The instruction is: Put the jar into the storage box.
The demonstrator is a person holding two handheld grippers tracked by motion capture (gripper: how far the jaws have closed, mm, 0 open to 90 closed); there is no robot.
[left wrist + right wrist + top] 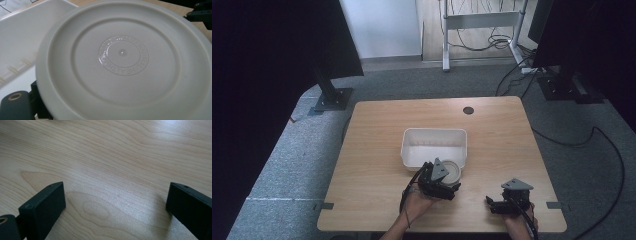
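Observation:
A round off-white plate [452, 171] is held tilted at the near right corner of a white rectangular tub [412, 150], with my left gripper [446, 179] shut on its rim. The left gripper view looks at the plate [122, 65] from close up: it has concentric rings and an embossed ring of letters at its centre. One black finger [15, 106] shows at the bottom left, and the tub's wall [22, 32] lies behind. My right gripper [492, 204] hovers low over the bare wooden table [377, 125] near its front right edge. It stands open [115, 189] with nothing between its jaws.
The tub's inside looks bare. A dark round grommet [468, 110] sits near the table's far edge. Monitor stands, desk legs and cables lie on the carpet beyond the table. The other gripper's black body [200, 12] shows at the top right of the left gripper view.

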